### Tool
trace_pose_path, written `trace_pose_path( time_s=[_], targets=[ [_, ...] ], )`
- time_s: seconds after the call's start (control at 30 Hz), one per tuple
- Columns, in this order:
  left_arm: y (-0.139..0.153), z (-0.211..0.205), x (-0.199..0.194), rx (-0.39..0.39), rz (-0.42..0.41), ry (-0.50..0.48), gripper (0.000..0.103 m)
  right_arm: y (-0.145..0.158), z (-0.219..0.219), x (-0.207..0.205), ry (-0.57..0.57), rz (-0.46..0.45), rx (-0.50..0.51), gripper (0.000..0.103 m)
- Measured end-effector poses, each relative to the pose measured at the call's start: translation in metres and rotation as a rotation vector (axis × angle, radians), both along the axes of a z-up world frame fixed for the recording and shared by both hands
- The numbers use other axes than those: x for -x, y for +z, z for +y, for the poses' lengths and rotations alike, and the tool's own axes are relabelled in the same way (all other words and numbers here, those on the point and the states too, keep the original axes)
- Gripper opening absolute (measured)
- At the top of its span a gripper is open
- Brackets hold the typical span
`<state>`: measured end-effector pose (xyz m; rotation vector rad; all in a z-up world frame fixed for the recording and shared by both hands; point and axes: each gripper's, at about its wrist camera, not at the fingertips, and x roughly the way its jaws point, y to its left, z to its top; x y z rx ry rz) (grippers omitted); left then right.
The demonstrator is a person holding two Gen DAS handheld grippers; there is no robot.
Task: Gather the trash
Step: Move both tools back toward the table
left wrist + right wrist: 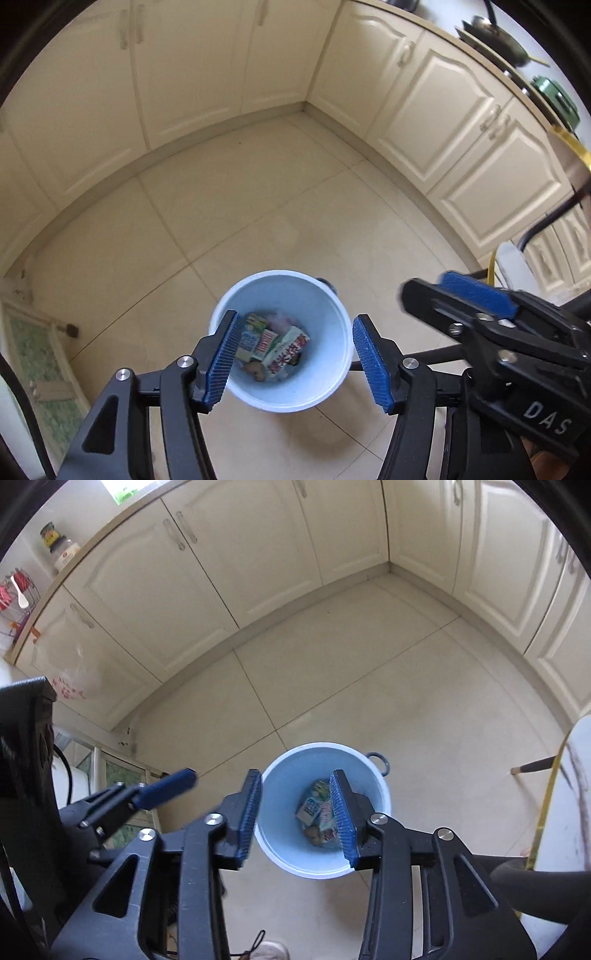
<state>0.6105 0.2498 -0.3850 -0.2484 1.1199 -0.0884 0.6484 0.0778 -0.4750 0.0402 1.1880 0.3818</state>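
A pale blue bin [325, 306] stands on the tiled kitchen floor, seen from above in both wrist views. Inside lie several pieces of trash [275, 347]: printed cartons, wrappers and a brownish scrap. My left gripper [295, 360] hangs above the bin, open, with nothing between its blue pads [221, 363]. In the right wrist view the bin [280, 786] and its trash [314, 810] sit below my right gripper [299, 818], which is also open and empty. Each gripper shows at the edge of the other's view: the right gripper [476, 295] and the left gripper [166, 788].
Cream cabinets [436, 122] line the walls around the floor corner. A stove with a pan [495, 35] and a green pot [557, 101] sits up on the right. A white table edge [569, 794] with a yellow rim, a chair leg [532, 766] and a shoe [269, 950] are close by.
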Motion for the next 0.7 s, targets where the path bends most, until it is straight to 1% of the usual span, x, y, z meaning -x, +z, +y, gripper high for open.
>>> trace_pose_path(
  time_s=[0.03,0.1,0.17,0.23,0.3,0.37,0.4,0.43,0.47,0.5,0.53,0.57,0.6,0.63,0.67,0.7],
  targets=[
    [0.009,0.001,0.003,-0.015,-0.016,0.015,0.058,0.009,0.0,0.004,0.0,-0.02,0.012,0.048],
    [0.033,0.0,0.018,-0.041,-0.064,0.034,0.058,0.026,0.005,0.01,-0.006,-0.058,0.026,0.05],
    [0.062,0.003,0.031,-0.06,-0.11,0.068,0.059,0.048,0.005,0.02,-0.013,-0.094,0.03,0.057],
    [0.09,0.004,0.045,-0.078,-0.163,0.091,0.06,0.076,0.006,0.032,-0.016,-0.139,0.015,0.059],
    [0.125,0.004,0.063,-0.105,-0.228,0.125,0.064,0.107,0.008,0.046,-0.013,-0.183,-0.003,0.06],
    [0.159,-0.001,0.081,-0.115,-0.292,0.14,0.065,0.143,0.005,0.067,-0.009,-0.245,-0.025,0.062],
    [0.18,-0.005,0.092,-0.119,-0.335,0.144,0.066,0.159,0.002,0.076,-0.007,-0.27,-0.03,0.064],
    [0.194,-0.016,0.103,-0.121,-0.369,0.142,0.069,0.176,0.0,0.086,-0.004,-0.299,-0.035,0.065],
    [0.214,-0.023,0.116,-0.128,-0.417,0.14,0.073,0.197,-0.004,0.1,0.001,-0.342,-0.043,0.065],
    [0.226,-0.025,0.134,-0.143,-0.447,0.144,0.078,0.213,-0.009,0.113,-0.001,-0.375,-0.045,0.066],
    [0.241,-0.032,0.145,-0.16,-0.483,0.152,0.08,0.231,-0.014,0.127,-0.005,-0.409,-0.043,0.07],
    [0.257,-0.04,0.157,-0.169,-0.519,0.155,0.082,0.25,-0.02,0.142,-0.011,-0.447,-0.039,0.079],
    [0.273,-0.049,0.17,-0.174,-0.552,0.156,0.086,0.268,-0.026,0.156,-0.022,-0.482,-0.034,0.083],
    [0.281,-0.057,0.18,-0.176,-0.575,0.161,0.09,0.285,-0.03,0.17,-0.03,-0.517,-0.032,0.09],
    [0.292,-0.064,0.198,-0.19,-0.606,0.171,0.092,0.303,-0.038,0.188,-0.035,-0.551,-0.035,0.093],
    [0.302,-0.075,0.214,-0.208,-0.642,0.175,0.095,0.318,-0.044,0.203,-0.045,-0.581,-0.032,0.093]
  ],
)
